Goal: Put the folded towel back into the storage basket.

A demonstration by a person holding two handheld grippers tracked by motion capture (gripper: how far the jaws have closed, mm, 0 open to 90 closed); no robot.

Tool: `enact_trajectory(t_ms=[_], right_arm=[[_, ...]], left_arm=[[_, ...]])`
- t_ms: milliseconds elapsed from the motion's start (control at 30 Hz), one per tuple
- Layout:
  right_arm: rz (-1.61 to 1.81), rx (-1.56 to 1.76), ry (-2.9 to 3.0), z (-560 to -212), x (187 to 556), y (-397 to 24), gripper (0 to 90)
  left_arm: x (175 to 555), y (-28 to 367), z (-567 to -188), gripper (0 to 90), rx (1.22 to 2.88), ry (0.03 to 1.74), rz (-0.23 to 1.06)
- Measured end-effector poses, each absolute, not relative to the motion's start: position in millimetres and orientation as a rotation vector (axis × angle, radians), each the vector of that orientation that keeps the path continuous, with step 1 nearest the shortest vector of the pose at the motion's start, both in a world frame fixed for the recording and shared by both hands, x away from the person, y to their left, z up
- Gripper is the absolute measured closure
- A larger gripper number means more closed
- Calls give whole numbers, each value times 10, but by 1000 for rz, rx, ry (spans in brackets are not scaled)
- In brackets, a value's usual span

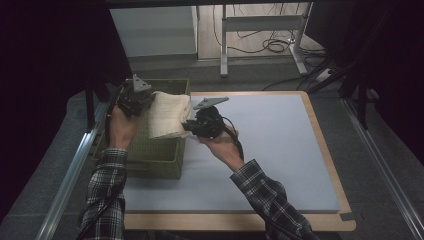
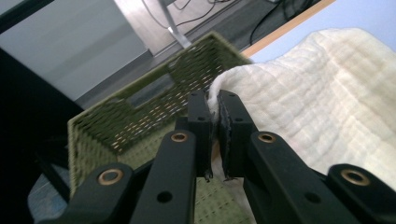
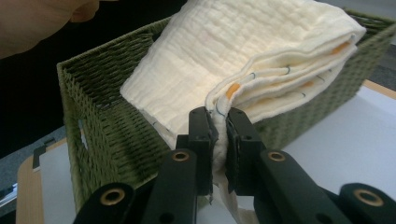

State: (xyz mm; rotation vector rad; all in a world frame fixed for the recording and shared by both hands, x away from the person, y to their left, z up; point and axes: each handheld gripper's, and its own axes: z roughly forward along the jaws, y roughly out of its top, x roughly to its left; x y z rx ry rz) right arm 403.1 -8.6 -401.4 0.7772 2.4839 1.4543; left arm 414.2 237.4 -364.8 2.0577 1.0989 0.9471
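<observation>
Above woven green basket [image 1: 155, 155], folded cream waffle cloth [image 1: 169, 116], pinched by left hand-held gripper [image 1: 145, 103], right hand-held gripper [image 1: 187, 126]

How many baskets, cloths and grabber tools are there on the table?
Green woven basket: 1
Folded cream cloth: 1, held over the basket
Grippers: 2, the left gripper and the right gripper, each with fingers pinching the cloth
Total: 4

Wood-edged table [image 1: 320, 130] topped by a pale blue-grey mat [image 1: 280, 150]. A green woven basket [image 1: 155, 160] stands on the mat's left side, at the table's left edge.
</observation>
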Motion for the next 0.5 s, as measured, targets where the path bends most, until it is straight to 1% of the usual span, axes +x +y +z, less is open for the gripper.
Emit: enact_trajectory(t_ms=[500], right_arm=[[1386,734,2560,-4153,4097,633,818]], left_arm=[[4130,2861,-3764,843,2046,1206,968]])
